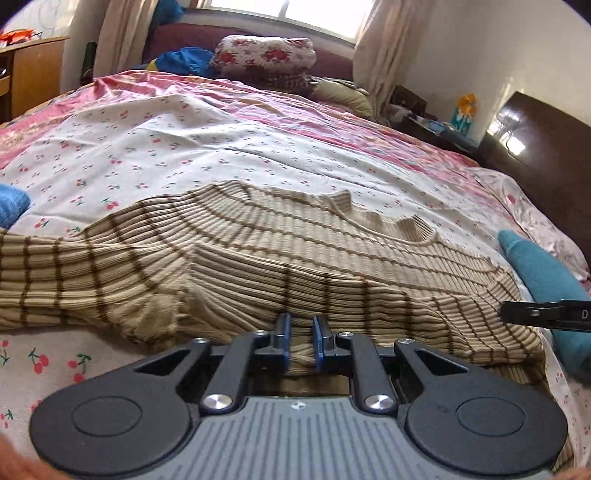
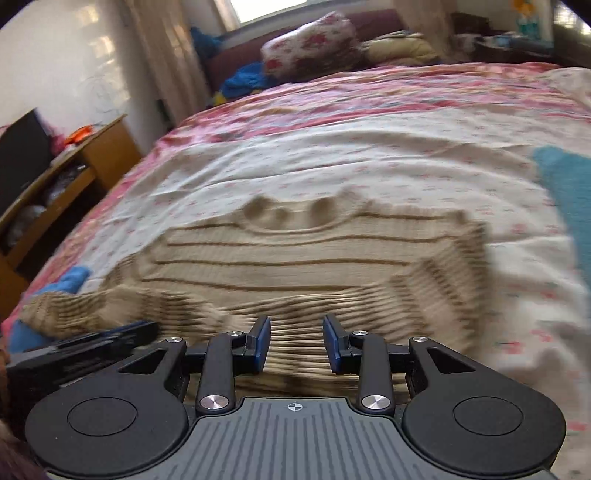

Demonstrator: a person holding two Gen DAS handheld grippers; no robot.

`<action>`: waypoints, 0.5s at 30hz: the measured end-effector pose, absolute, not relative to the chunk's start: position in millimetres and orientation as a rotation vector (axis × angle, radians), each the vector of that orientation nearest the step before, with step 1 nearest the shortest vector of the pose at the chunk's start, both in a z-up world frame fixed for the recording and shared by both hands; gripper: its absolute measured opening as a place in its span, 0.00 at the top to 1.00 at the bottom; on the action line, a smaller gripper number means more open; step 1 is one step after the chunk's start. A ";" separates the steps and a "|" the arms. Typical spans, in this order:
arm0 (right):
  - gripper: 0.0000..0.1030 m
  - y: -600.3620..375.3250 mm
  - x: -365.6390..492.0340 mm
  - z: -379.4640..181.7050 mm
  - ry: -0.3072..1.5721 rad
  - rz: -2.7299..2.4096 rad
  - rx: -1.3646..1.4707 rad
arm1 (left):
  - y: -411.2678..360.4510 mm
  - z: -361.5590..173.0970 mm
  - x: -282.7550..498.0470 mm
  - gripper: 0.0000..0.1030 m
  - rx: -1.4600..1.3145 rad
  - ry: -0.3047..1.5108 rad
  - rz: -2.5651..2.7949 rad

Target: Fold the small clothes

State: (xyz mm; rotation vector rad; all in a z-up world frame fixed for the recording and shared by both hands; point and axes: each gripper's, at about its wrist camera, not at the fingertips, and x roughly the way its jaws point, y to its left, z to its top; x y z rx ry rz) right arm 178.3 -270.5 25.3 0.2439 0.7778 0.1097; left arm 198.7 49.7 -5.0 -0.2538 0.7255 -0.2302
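1. Between the blue pads of the left hand-held gripper [image 1: 300, 341]: a fold of the striped sweater [image 1: 258, 266], pinched at its near hem, jaws nearly together on the knit.
2. Over the same near hem, further along: the right hand-held gripper [image 2: 296, 343], jaws parted, sweater fabric visible in the gap, pads not pressing on it; right view blurred.
3. At the right edge of the left view: the black tip of the right hand-held gripper, just above the sweater's corner.
4. At the lower left of the right view: part of the left hand-held gripper, dark and blurred, beside a bunched sleeve.
5. Spread across the bed: the sweater, beige with thin brown stripes, neckline away from the cameras, one sleeve trailing off to the left, body lying mostly flat with a ridge near the hem.
6. Underneath: a white sheet [image 1: 207, 147] printed with small cherries, over a pink floral bedspread [image 1: 332, 110].
7. Beside the sweater: a teal garment [image 1: 543, 273] touching its right side, a bright blue cloth [image 1: 11, 208] to the left.
8. At the far end of the bed: a flowered pillow [image 1: 266, 55], below a window [image 1: 295, 11].
9. Left of the bed: a wooden cabinet [image 2: 85, 166].
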 end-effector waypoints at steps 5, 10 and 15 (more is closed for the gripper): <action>0.69 -306.6 187.7 20.9 0.773 -0.042 0.221 | 54.5 -5.5 202.5 0.82 -0.260 0.716 -0.166; 0.69 -298.9 201.6 1.6 0.845 -0.065 0.157 | 46.8 -3.2 203.7 0.82 -0.213 0.694 -0.142; 0.70 -302.9 200.6 4.5 0.863 -0.102 0.147 | 55.8 -3.8 200.9 0.82 -0.250 0.690 -0.154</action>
